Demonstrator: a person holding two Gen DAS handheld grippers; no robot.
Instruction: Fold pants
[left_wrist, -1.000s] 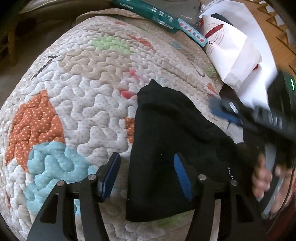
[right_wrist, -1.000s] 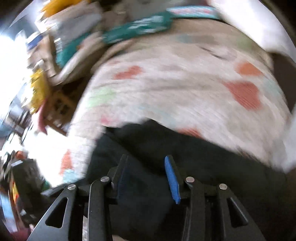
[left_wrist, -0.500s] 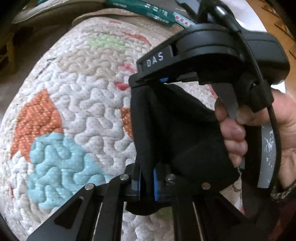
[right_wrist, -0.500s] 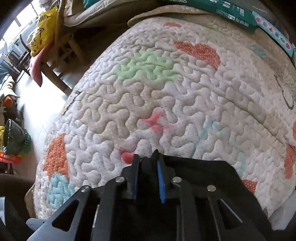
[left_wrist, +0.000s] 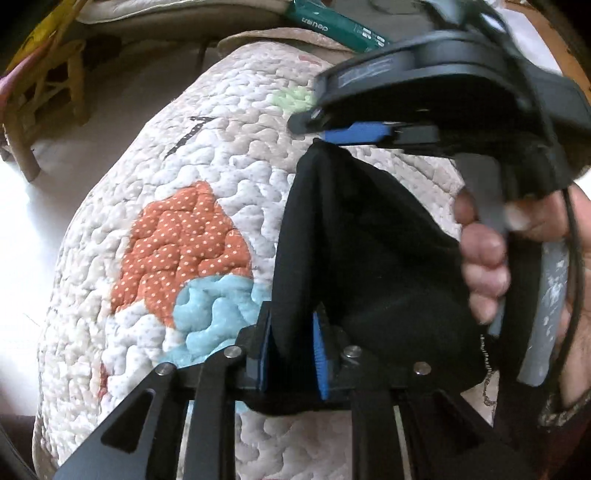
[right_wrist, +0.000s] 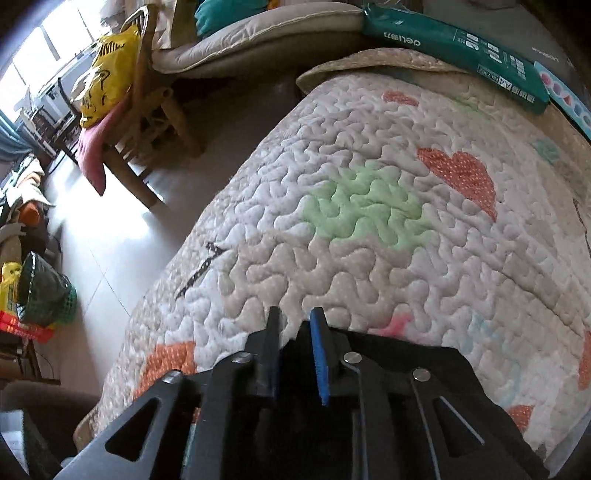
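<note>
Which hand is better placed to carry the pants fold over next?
Left, probably. Its tool has the black pants pinched between its pads, while the right tool has just been opening, its pads apart at the cloth's far corner.

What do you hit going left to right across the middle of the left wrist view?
Bright floor → white quilt → orange dotted patch → black pants → hand on the right gripper's handle.
</note>
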